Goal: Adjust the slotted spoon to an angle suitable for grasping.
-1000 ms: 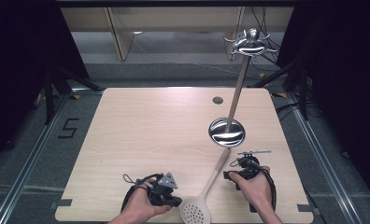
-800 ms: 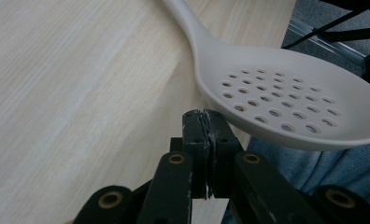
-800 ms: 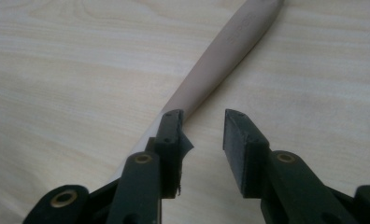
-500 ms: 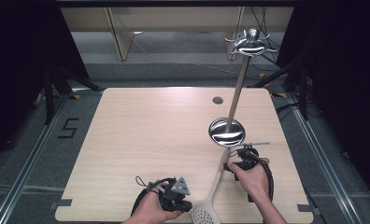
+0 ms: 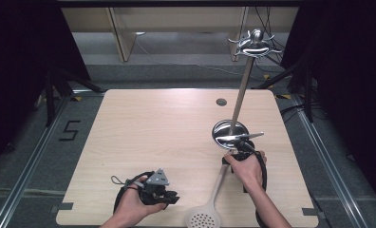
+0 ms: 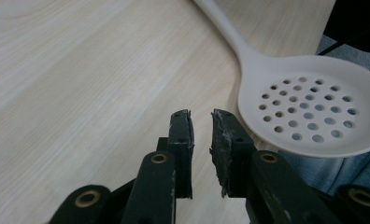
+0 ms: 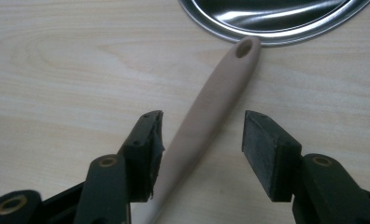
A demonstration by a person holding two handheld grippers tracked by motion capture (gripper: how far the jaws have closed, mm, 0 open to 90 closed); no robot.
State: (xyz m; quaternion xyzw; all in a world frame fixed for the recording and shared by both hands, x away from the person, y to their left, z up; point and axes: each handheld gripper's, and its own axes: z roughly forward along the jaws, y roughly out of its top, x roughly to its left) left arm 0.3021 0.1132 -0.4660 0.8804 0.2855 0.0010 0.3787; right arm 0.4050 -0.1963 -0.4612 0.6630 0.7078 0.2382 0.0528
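A beige slotted spoon (image 5: 206,217) lies near the table's front edge, its handle running up toward the round base (image 5: 222,128) of a metal utensil stand. My right gripper (image 5: 239,154) is open and straddles the handle (image 7: 220,79) close to its hole end, which lies just short of the base rim (image 7: 276,18). The left jaw is against the handle; the right jaw stands apart from it. My left gripper (image 5: 158,191) rests left of the spoon's head (image 6: 309,112), its jaws (image 6: 202,114) almost together with nothing between them.
The stand's pole (image 5: 242,85) leans up to a ring of hooks (image 5: 254,43) beyond the table's back edge. A small dark disc (image 5: 221,101) sits near the back. The wooden tabletop (image 5: 153,133) stretches bare to the left and middle.
My right gripper has slid up along the spoon handle toward the stand base. My left gripper went right, then came back a little left. The spoon's head has shifted slightly right.
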